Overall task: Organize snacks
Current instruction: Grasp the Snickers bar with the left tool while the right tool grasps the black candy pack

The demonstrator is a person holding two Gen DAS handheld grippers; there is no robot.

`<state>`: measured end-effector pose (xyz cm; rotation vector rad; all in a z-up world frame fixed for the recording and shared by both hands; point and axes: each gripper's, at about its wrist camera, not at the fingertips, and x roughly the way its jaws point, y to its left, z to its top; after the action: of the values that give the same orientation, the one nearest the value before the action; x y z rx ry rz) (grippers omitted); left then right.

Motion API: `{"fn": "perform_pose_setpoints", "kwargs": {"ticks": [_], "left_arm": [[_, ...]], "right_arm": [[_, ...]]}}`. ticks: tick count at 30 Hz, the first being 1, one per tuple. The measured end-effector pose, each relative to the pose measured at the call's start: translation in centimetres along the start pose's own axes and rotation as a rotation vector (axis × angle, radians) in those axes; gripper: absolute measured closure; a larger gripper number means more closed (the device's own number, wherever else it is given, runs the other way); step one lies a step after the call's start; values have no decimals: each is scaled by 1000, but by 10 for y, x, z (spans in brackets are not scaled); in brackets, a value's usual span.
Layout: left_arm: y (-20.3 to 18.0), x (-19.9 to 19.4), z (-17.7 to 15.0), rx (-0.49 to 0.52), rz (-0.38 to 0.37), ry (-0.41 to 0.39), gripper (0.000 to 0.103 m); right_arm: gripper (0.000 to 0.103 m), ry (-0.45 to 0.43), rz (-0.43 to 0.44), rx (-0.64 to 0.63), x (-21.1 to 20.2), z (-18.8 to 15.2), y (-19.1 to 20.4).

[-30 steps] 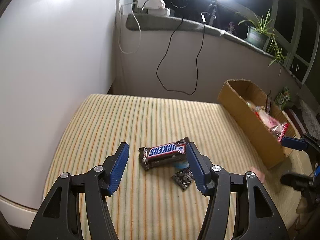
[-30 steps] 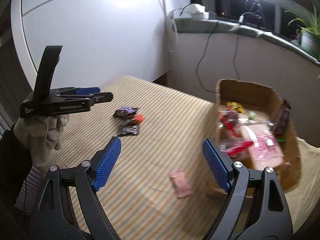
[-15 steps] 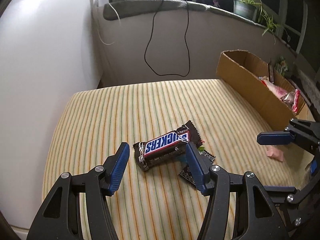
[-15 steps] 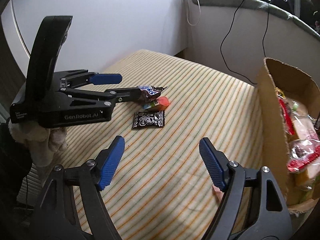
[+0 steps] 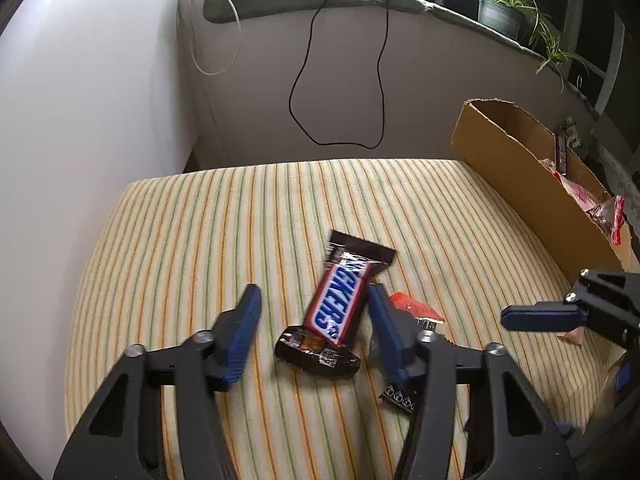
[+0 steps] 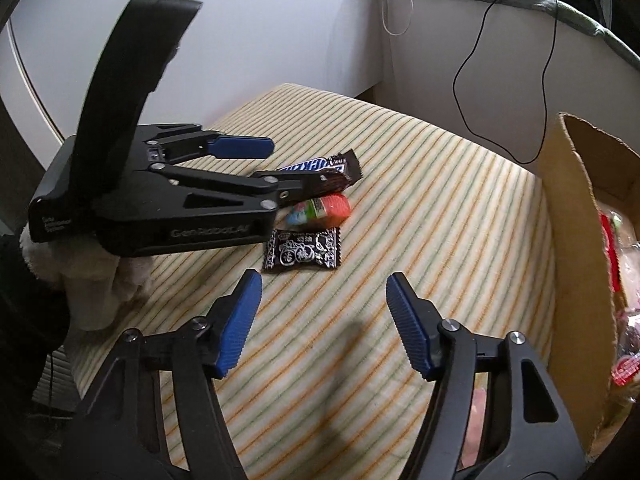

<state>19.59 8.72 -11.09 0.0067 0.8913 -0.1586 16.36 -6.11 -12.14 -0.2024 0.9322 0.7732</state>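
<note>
On the desk (image 5: 168,240) we find a chocolate bar (image 5: 338,306) near the middle, lying between the fingers of the left gripper (image 5: 312,330). Just to its right lies a small jelly cup (image 6: 324,209), and nearer the front edge, touching that cup, a flat candy sachet (image 6: 303,249). Along the desk's right edge stands a cardboard box (image 5: 532,184) with snack packets inside. The right gripper (image 6: 322,326) hangs over bare desk between sachet and box.

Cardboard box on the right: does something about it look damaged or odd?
Yes. The cardboard box has a torn, ragged top rim, and red snack packets stick out over its near end. Three snacks lie loose on the striped cloth: the Snickers bar, an orange candy and a black packet.
</note>
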Motion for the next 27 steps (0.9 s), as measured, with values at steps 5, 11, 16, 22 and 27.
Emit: {"fn": "perform_pose_setpoints", "kwargs": {"ticks": [5,11,16,22,27], "left_arm": [[5,2,-1,-20,-12,2,75],[18,-2,-4,-54,-2,-2,76],[26,-5,-8,-72,10,-2,76],[24,-5,-8,-86,19,-7,77],[21,-10,-9,-85,26,-10,77]], "right_arm": [[39,16,6,-14,14,4,9],[39,26,-8,-25,38,11,18],[48,32,-28,-46,52,18,20],[76,40,-19,-53,60,22,19],[79,35,-4,-45,53,17,13]]}}
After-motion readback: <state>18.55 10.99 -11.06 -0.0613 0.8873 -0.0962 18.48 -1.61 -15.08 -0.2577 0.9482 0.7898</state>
